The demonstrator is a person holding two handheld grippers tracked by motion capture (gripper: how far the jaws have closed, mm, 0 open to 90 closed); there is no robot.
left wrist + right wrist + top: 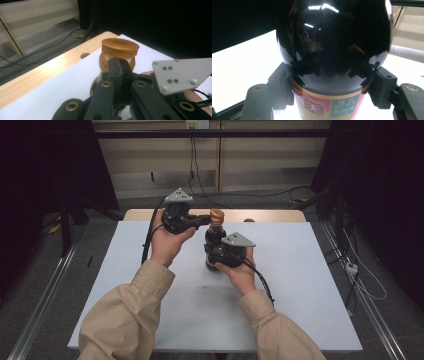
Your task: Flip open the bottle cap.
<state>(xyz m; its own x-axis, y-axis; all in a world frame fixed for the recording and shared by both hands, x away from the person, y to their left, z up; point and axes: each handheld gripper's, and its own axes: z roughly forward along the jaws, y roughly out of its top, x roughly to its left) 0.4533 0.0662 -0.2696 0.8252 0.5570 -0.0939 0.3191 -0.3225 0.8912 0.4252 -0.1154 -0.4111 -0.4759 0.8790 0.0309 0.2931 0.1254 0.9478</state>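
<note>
Person wears beige long sleeves (pixel 125 315), cuffs loose at wrists. Left gripper (pixel 202 220) and right gripper (pixel 214 254): black linkage bodies w/ brass-coloured pivot bushings, black jaws; each carries a grey three-cornered plate (pixel 180 75) w/ black screws in middle and pale studs at corners. Black cable (pixel 148 237) trails from each unit.

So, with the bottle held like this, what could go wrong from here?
1. The left gripper is shut, its tips against the neck under the brown cap, not around it; a twist may slip.
2. The right gripper clamps the glossy dark bottle low, near its label; the bottle could turn or tilt.
3. If it tips, sauce may spill on the white table.
</note>
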